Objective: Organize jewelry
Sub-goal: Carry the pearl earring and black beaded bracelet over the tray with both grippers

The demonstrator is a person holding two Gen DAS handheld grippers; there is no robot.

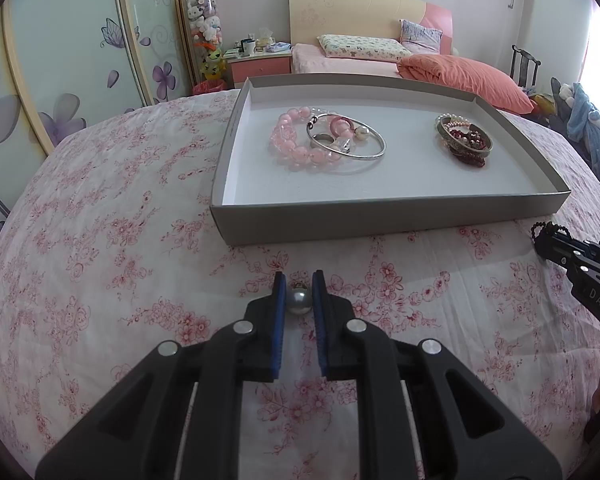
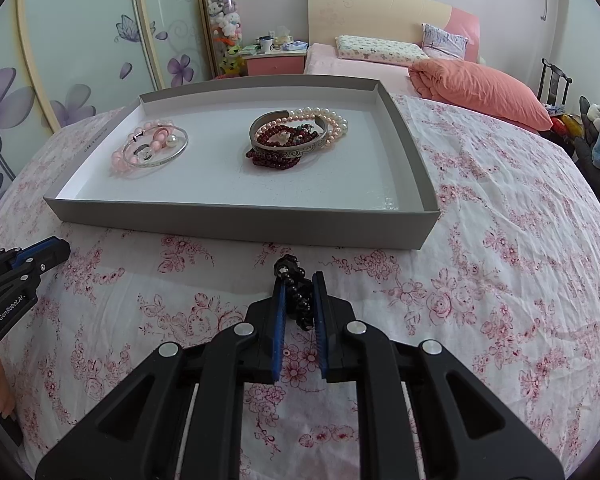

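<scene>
My left gripper point(image 1: 299, 294) is shut on a grey pearl earring point(image 1: 299, 300), just above the floral cloth in front of the grey tray point(image 1: 380, 216). My right gripper point(image 2: 299, 294) is shut on a black bead bracelet point(image 2: 300, 298), in front of the tray's near wall point(image 2: 240, 222). In the tray, a pile at left holds a pink bead bracelet point(image 1: 296, 152), a silver bangle point(image 1: 364, 148) and a pearl point(image 1: 361, 133). A pile at right holds a carved silver cuff point(image 2: 288, 152), dark red beads point(image 2: 276, 160) and a pearl strand point(image 2: 332, 120).
The tray lies on a table under a pink floral cloth point(image 1: 100, 240). Behind it stand a bed with pillows point(image 1: 360, 48), a pink nightstand point(image 1: 260, 62) and a wardrobe with flower decals point(image 1: 60, 60). The right gripper shows at the left view's right edge point(image 1: 580, 264).
</scene>
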